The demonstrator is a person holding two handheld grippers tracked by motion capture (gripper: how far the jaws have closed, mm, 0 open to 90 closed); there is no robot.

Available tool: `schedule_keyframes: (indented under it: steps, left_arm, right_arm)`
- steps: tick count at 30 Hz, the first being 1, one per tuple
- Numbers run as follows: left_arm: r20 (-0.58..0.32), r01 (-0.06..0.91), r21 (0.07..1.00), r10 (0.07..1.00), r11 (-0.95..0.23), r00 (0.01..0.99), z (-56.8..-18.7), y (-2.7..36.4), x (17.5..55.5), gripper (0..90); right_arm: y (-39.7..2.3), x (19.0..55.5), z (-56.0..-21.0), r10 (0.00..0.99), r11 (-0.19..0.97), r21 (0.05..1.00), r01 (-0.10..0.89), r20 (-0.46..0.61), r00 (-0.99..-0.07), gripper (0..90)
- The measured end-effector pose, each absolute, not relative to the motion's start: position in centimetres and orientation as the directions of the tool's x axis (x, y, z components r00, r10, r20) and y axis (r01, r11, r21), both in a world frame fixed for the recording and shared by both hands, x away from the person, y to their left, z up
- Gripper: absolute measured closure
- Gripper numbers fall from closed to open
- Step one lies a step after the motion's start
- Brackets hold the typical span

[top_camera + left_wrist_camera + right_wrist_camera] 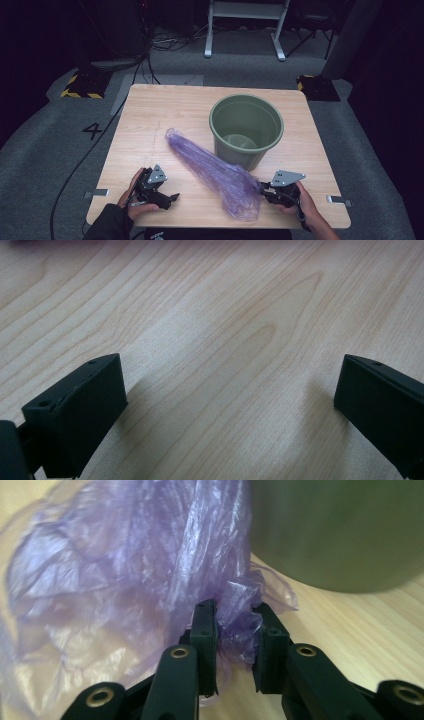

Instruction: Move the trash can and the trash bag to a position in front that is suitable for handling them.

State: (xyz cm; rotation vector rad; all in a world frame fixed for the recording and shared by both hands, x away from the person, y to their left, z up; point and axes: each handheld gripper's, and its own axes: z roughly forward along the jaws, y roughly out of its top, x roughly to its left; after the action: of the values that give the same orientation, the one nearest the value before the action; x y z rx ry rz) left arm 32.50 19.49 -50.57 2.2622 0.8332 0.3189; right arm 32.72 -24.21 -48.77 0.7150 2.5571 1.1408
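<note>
- Counting from where I stand: one purple plastic bag (215, 172), one green bucket (246, 129), two grippers, one wooden worktop (150, 115).
- The right gripper (235, 630) has its jaws drawn in on a bunched fold of the bag; the film is squeezed between the two pads, and the rest of the bag spreads up and to the left of those jaws, lying flat on the worktop.
- The bucket stands upright beyond and to the right of the right jaws, just beside the bag; seen from above, the bag's middle passes close along its base.
- The left gripper (227, 405) has its jaws spread wide with nothing between them, bare wood ahead; the bag lies well off to its side.
- In the right gripper view the bucket is blurred and cut off at the top; the bag's far end is cropped there too.
- Both forearms are cut off at the bottom of the high view.
</note>
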Motion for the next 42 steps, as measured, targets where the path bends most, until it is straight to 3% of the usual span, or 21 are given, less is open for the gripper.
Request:
schedule_keyframes:
  steps: [26,32,33,42]
  left_arm:
    - [-0.006,0.473,0.689,0.648,-0.55,0.762,-50.6,18.7,33.2,0.2]
    - [-0.005,0.474,0.684,0.646,-0.555,0.763,-50.5,18.3,33.4,0.3]
    - [-0.005,0.47,0.686,0.643,-0.554,0.766,-50.6,18.1,33.5,0.4]
    - [-0.004,0.463,0.688,0.634,-0.56,0.773,-50.5,17.8,33.5,0.8]
  right_arm:
    - [-31.3,36.2,-49.5,0.672,0.516,0.747,0.419,-0.049,-0.739,73.2]
    - [-32.3,36.5,-49.5,0.693,0.508,0.747,0.429,-0.059,-0.719,61.5]
    - [-32.5,36.5,-49.4,0.694,0.511,0.747,0.425,-0.066,-0.717,52.0]
    - [-33.0,35.7,-48.2,0.685,0.516,0.765,0.386,-0.098,-0.722,29.3]
